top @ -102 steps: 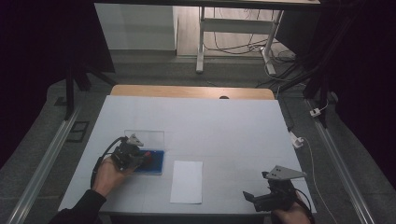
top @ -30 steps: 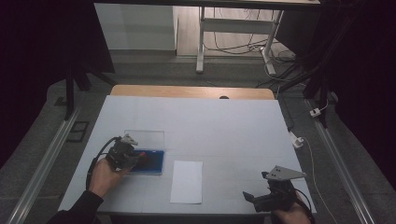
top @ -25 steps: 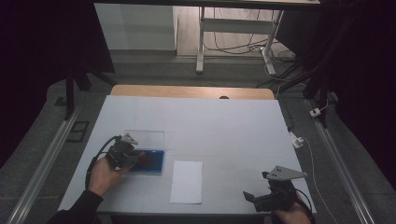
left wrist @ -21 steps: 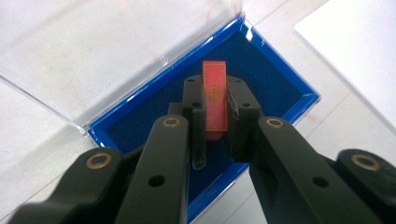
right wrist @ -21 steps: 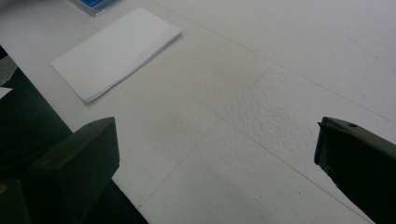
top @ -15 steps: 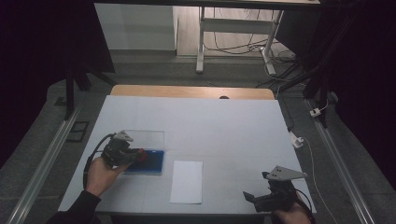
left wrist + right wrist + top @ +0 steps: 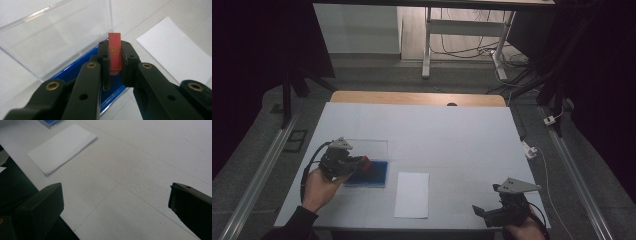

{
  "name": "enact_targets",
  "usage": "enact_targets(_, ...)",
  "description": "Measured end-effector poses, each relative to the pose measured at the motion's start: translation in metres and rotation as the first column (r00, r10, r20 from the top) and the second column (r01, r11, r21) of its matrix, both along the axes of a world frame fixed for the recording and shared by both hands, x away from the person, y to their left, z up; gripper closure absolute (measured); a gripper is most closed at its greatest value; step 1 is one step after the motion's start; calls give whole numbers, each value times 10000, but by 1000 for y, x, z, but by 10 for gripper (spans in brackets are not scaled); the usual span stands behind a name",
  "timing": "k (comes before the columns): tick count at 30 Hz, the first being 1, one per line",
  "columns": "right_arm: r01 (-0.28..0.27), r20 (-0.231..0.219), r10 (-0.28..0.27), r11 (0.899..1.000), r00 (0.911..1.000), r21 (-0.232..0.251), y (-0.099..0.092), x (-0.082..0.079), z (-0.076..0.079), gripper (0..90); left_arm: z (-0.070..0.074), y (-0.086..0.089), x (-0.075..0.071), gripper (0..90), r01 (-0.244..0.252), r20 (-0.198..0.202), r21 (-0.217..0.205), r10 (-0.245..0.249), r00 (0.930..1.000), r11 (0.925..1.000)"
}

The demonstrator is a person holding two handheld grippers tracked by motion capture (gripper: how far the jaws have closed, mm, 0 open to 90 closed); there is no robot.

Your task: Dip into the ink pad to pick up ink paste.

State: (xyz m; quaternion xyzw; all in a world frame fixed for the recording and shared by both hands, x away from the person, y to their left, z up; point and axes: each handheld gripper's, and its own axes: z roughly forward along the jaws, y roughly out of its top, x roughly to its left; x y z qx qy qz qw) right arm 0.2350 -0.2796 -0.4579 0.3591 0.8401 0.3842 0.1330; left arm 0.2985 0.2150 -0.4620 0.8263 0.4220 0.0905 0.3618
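- Near the left edge of the white tabletop (image 7: pixel 452 135), a person's left hand (image 7: pixel 319 184) holds the left gripper (image 7: pixel 362 162), its jaws closed on a small red card (image 7: pixel 115 53) that stands upright between them, printed with thin gold lines
- The red card is held above the blue tray (image 7: pixel 369 173), which lies flat toward the front-left part of the tabletop; in the left gripper view the blue tray (image 7: pixel 75 70) shows directly beneath the jaws
- A clear plastic lid (image 7: pixel 367 148) rises along the far side of the blue tray, touching it; seen from the left gripper, the clear plastic lid (image 7: pixel 57 42) stands as a transparent wall just behind the card
- Just right of the tray, near the front edge and roughly at its middle, a white sheet of paper (image 7: pixel 412 194) lies flat, apart from the tray; the right gripper view shows it as a folded sheet (image 7: pixel 62 147) with layered edges
- At the front-right corner of the tabletop, the right gripper (image 7: pixel 484 212) rests low in the person's right hand (image 7: pixel 524 231), a grey three-cornered plate on top
- From its own camera, the right gripper (image 7: pixel 115 202) has its jaws spread wide with nothing between them, bare tabletop below
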Motion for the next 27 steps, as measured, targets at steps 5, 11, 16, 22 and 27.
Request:
enact_targets(5, 29, -10, -29, 10000, 10000, 8, 0, 0, 0, 1, 7, -5, -5, 796, 264, 234, -98, -262, 9994, 9996)
enact_targets(11, 53, -18, -53, 10000, 10000, 11, 0, 0, 0, 1, 14, -13, -9, 796, 696, 342, -209, -688, 9970, 9974)
enact_targets(16, 53, -26, -53, 10000, 10000, 12, 0, 0, 0, 1, 19, -21, -12, 796, 1030, 428, -236, -1019, 9939, 9944)
enact_targets(22, 65, -29, -65, 10000, 10000, 18, 0, 0, 0, 1, 23, -30, -15, 796, 1378, 521, -253, -1363, 9893, 9901)
enact_targets(27, 63, -33, -63, 10000, 10000, 11, 0, 0, 0, 1, 27, -37, -17, 796, 1651, 562, -314, -1631, 9850, 9858)
